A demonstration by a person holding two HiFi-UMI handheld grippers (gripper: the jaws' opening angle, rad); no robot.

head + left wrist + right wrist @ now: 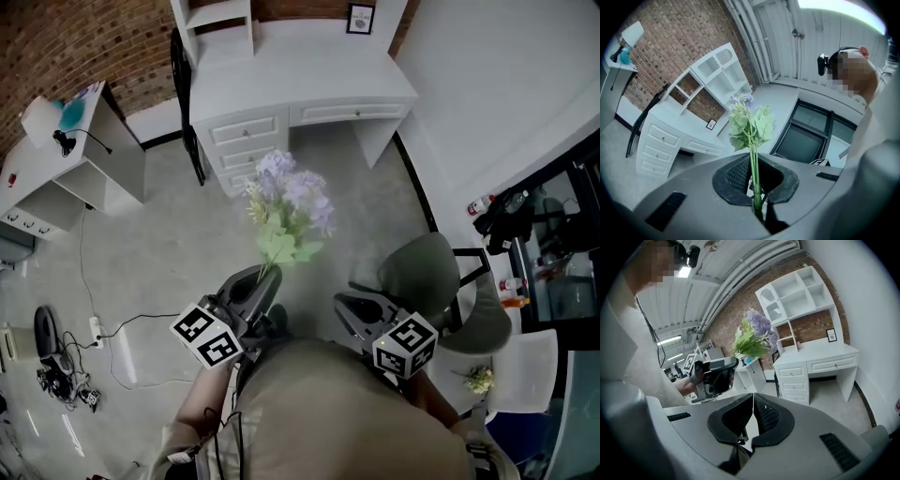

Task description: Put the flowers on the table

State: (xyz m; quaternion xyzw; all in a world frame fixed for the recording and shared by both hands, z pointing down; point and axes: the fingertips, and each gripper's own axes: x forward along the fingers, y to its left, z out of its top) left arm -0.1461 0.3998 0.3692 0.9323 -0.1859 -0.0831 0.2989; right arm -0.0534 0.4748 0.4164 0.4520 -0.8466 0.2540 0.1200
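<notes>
A bunch of artificial flowers (286,202) with pale purple blooms and green leaves stands upright from my left gripper (263,275), which is shut on the green stems. In the left gripper view the stems (756,185) run up between the closed jaws to the leaves and blooms (749,117). My right gripper (352,305) is held beside it on the right, shut with nothing between its pads (764,413). The right gripper view shows the left gripper (715,373) with the flowers (754,336) above it. A white desk (309,80) with a shelf unit stands ahead against the brick wall.
A black chair (183,103) stands at the desk's left end. A grey chair (427,272) is close on my right. A small white side table (80,155) with a lamp stands at the left. Cables (103,337) lie on the floor at the lower left.
</notes>
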